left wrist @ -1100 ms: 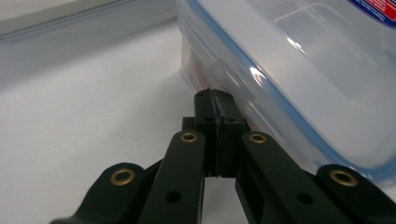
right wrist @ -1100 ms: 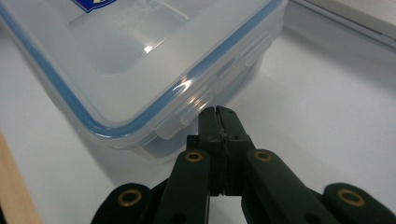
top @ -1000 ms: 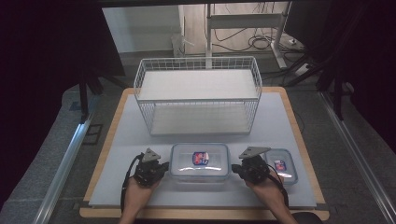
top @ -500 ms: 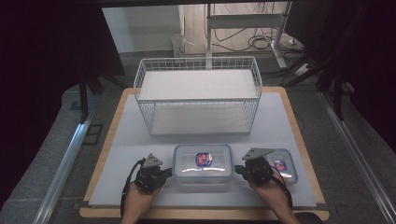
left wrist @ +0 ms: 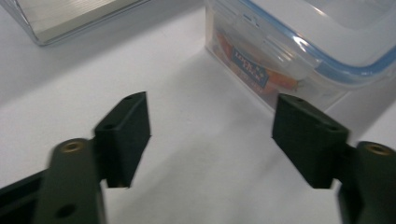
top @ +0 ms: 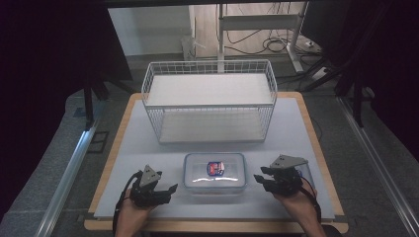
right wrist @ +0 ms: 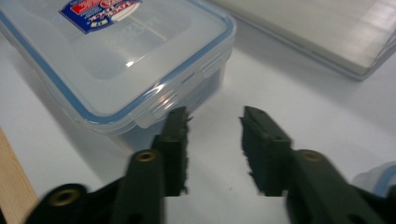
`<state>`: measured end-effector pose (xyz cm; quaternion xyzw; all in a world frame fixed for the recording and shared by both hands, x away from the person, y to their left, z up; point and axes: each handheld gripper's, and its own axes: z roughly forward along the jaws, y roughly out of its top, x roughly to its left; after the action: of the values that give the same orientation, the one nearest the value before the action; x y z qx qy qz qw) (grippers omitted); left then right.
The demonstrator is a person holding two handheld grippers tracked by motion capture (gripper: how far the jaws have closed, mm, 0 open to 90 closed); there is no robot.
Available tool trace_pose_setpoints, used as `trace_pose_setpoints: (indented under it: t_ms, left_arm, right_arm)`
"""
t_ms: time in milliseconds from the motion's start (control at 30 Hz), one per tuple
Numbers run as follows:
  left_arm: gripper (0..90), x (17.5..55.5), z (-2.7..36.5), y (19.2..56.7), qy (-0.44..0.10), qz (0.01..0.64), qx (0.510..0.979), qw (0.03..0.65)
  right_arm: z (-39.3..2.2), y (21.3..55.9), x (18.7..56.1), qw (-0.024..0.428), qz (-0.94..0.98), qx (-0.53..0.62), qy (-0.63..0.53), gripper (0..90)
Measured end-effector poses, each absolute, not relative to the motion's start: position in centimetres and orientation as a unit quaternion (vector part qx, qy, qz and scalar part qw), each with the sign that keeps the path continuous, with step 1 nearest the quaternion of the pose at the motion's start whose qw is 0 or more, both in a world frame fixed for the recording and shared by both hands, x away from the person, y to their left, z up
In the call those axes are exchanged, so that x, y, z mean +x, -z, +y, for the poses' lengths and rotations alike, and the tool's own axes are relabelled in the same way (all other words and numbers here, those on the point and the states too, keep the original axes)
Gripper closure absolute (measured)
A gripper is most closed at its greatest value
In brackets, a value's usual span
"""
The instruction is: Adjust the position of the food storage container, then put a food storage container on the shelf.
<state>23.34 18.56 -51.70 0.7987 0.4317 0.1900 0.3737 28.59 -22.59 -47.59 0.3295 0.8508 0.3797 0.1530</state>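
Both grippers, left (top: 170, 188) and right (top: 258, 177), had just been opened, nothing held, and drawn off the lidded box (top: 214, 172), apparently released.

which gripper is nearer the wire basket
Right, slightly. The right gripper sits beyond the food box's right end; the left gripper lies lower at its left end, farther from the basket.

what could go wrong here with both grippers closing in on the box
The box has a smooth clear lid and rounded corners, so pads pressing its ends may slip. The right gripper sits low by the side latch and might snag it. A second box lies behind the right gripper and could get knocked.
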Motion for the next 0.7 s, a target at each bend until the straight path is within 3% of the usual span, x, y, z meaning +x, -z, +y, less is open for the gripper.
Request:
trace_pose_setpoints:
  t_ms: [233, 500, 700]
  left_arm:
    - [13.3, 23.3, 19.3, 51.8, -0.192, 0.440, 0.783, 0.395]
    - [10.3, 23.5, 20.2, 51.8, -0.209, 0.448, 0.766, 0.411]
    - [9.6, 23.5, 19.8, 51.9, -0.218, 0.443, 0.783, 0.378]
  right_arm:
    - [-23.5, 48.1, 28.0, 0.145, 0.849, 0.327, -0.388, 36.2]
    - [-24.2, 48.6, 28.0, 0.145, 0.849, 0.335, -0.382, 28.8]
    - [-24.3, 48.8, 28.2, 0.146, 0.847, 0.339, -0.382, 25.4]
